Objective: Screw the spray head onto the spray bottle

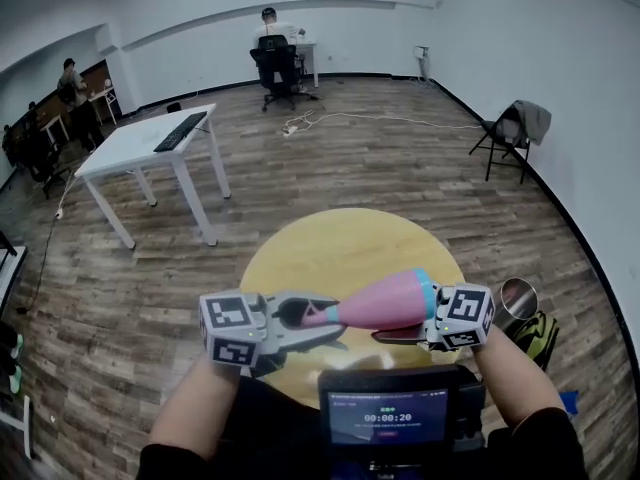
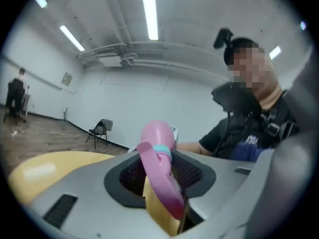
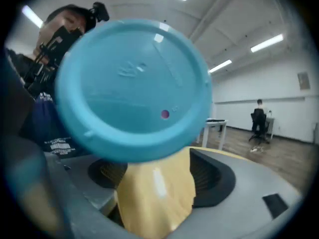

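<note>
A pink spray bottle [image 1: 385, 303] with a teal base [image 1: 427, 296] lies level in the air over the round yellow table [image 1: 340, 243]. Its pink spray head [image 1: 300, 315] points left and sits on the neck. My left gripper [image 1: 320, 323] is shut on the spray head. In the left gripper view the pink trigger [image 2: 159, 178] runs down between the pads, a teal collar [image 2: 162, 152] behind it. My right gripper [image 1: 395, 334] is at the base end, one finger under the bottle. In the right gripper view the teal base [image 3: 134, 88] fills the picture above open jaws [image 3: 154, 178], whose pads look bare.
A metal cup [image 1: 517, 298] and a yellow-green bag [image 1: 535, 333] are just right of the table. A white desk [image 1: 150, 143] with a keyboard stands far left, a folding chair [image 1: 510, 133] by the right wall. People sit at desks in the back. A small screen [image 1: 400, 418] hangs at the chest.
</note>
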`<action>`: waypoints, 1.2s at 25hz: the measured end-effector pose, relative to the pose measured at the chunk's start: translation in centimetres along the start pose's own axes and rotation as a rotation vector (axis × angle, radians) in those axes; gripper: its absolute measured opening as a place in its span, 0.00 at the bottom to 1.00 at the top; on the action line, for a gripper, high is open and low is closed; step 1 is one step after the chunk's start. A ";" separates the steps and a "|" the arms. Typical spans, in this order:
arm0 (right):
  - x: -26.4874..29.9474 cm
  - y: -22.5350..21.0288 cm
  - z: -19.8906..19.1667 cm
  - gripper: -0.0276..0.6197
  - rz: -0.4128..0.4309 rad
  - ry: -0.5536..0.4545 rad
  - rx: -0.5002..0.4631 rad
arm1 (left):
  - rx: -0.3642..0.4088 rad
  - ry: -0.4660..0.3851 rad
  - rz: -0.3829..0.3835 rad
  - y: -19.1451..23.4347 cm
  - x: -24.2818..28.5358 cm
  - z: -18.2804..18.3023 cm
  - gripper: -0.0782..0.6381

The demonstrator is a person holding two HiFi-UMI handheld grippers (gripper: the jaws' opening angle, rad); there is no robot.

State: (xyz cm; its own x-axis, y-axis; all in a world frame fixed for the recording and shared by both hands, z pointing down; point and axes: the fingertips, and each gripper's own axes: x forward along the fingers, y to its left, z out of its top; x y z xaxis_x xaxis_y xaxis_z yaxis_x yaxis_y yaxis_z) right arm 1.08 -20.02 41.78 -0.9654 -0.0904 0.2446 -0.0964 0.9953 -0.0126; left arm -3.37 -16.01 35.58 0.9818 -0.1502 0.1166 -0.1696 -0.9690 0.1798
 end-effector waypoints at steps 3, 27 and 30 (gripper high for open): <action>-2.9 -0.9 1.6 0.74 -0.103 -0.029 -0.201 | -0.189 -0.099 -0.040 0.6 -2.0 -0.3 0.35; -0.4 1.5 -3.2 0.79 -0.056 0.238 -0.172 | -0.126 0.124 0.000 -0.3 0.9 -5.2 0.38; -0.1 2.5 -5.0 0.79 0.047 0.238 0.023 | 0.098 0.245 0.025 -1.1 1.1 -6.1 0.38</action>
State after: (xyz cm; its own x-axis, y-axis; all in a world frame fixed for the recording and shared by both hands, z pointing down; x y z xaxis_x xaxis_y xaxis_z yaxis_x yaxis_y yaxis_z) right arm 2.15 -17.39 46.57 -0.8848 -0.0305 0.4649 -0.0609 0.9969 -0.0506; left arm -2.61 -13.91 41.51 0.9251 -0.1338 0.3552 -0.1728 -0.9817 0.0802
